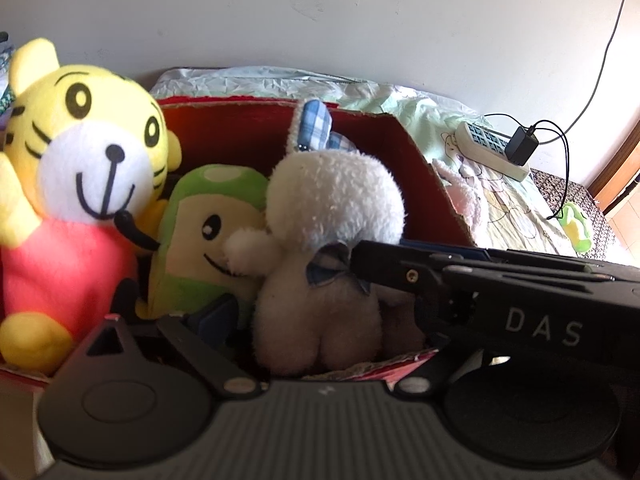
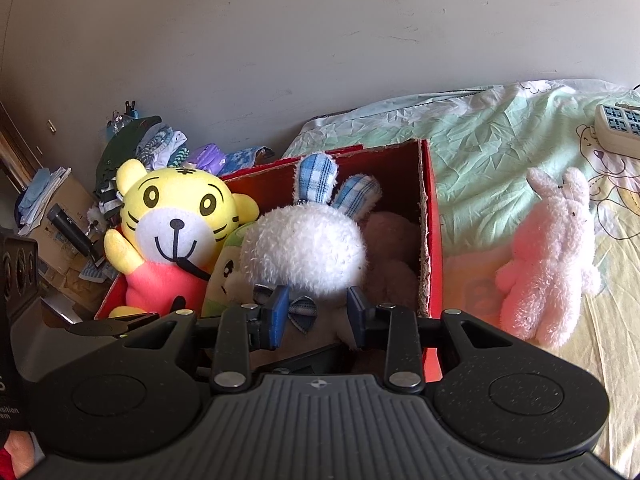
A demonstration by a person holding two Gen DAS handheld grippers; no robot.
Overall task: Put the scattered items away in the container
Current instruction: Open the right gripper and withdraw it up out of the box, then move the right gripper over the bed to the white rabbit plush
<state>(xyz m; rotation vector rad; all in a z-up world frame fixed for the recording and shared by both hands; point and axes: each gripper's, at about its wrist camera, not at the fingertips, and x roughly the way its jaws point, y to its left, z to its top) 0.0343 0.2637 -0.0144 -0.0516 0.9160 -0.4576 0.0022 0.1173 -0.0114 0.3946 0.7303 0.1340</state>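
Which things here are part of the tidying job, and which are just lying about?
Job:
red box
tiger
green plush
white rabbit
pink rabbit, outside the box
small green toy, on the bed

Lying about:
power strip
charger
clothes pile

The white rabbit (image 2: 306, 254) hides most of the brown toy (image 2: 390, 252) behind it; the power strip (image 2: 618, 128) is cut off at right.

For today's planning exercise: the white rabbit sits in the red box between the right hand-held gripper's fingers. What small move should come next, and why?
Probably draw the right hand-held gripper back: its jaws stand apart beside the white rabbit, already inside the red box, while the pink rabbit lies outside on the bed.
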